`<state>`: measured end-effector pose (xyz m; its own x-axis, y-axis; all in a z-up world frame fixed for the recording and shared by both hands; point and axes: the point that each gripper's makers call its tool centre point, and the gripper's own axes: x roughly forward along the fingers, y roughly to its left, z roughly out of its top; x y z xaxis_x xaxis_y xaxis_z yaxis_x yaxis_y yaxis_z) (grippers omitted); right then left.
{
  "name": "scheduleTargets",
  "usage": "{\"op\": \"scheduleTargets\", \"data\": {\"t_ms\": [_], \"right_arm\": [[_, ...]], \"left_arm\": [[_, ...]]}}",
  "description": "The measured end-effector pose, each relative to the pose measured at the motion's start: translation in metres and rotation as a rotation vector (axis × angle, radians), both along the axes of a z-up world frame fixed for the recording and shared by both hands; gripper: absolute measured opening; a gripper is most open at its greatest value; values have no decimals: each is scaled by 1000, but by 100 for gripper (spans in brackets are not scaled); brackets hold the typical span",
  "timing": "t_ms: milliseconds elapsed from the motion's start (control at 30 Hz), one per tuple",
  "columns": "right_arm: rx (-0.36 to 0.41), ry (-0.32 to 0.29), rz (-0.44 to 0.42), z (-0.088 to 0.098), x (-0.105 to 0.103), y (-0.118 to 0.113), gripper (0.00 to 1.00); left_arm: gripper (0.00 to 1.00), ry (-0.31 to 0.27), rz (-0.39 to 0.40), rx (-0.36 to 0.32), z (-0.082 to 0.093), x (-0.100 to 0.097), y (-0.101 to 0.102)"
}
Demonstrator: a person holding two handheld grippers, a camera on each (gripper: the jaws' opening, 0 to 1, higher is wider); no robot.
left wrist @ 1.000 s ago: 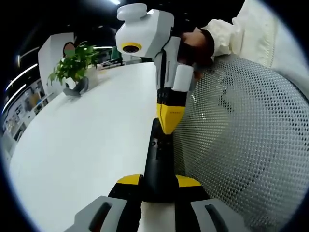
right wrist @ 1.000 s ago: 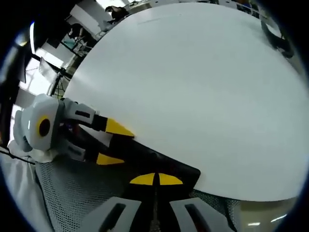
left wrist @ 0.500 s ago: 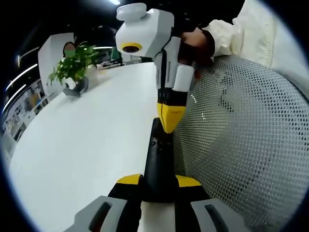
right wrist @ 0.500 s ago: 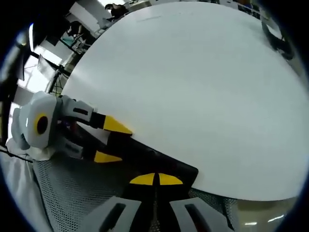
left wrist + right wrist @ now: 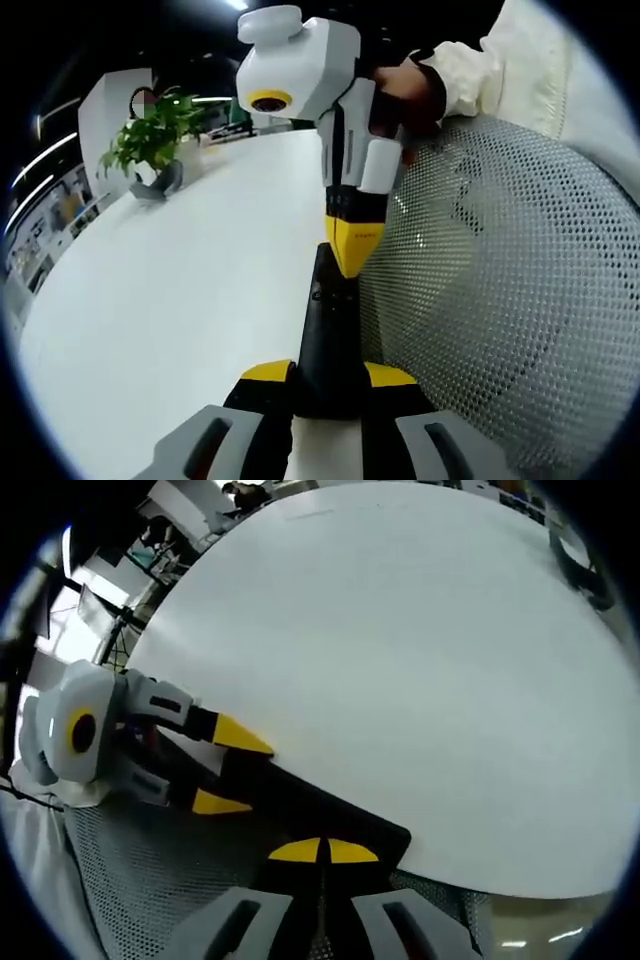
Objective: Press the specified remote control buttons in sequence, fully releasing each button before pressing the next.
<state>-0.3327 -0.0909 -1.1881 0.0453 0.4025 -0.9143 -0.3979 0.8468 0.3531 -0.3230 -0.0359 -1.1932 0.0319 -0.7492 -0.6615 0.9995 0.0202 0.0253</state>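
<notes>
Left gripper [image 5: 327, 375] clamps the near end of the long black remote [image 5: 328, 335]; right gripper [image 5: 352, 262], jaws together, points down, tips on its far half.

A large white table [image 5: 170, 300] is seen, with a potted plant [image 5: 152, 140] near its far edge; a mesh chair back [image 5: 510, 290] stands alongside.

claw [image 5: 352, 262]: yellow tips, black fingers, white-grey body | sleeve [image 5: 520, 60]: cream, gathered cuff | hand [image 5: 405, 85]
</notes>
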Motion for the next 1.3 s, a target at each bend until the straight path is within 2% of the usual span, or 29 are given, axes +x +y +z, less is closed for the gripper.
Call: {"op": "scheduleTargets", "data": {"t_ms": [267, 667, 867, 1033, 1100, 1133, 1300], "right_arm": [[33, 19, -34, 1, 0, -2, 0], [31, 16, -45, 3, 2, -1, 0], [32, -60, -52, 7, 12, -2, 0], [39, -61, -28, 5, 11, 1, 0], [-3, -66, 14, 0, 9, -1, 0], [3, -85, 24, 2, 11, 1, 0], [-6, -91, 28, 2, 11, 0, 0]], "left_arm": [[25, -1, -1, 0, 0, 0, 0], [25, -1, -1, 0, 1, 0, 0], [25, -3, -2, 2, 1, 0, 0], [25, -2, -2, 2, 1, 0, 0], [25, -2, -2, 2, 1, 0, 0], [25, -2, -2, 2, 1, 0, 0], [25, 0, -1, 0, 1, 0, 0]]}}
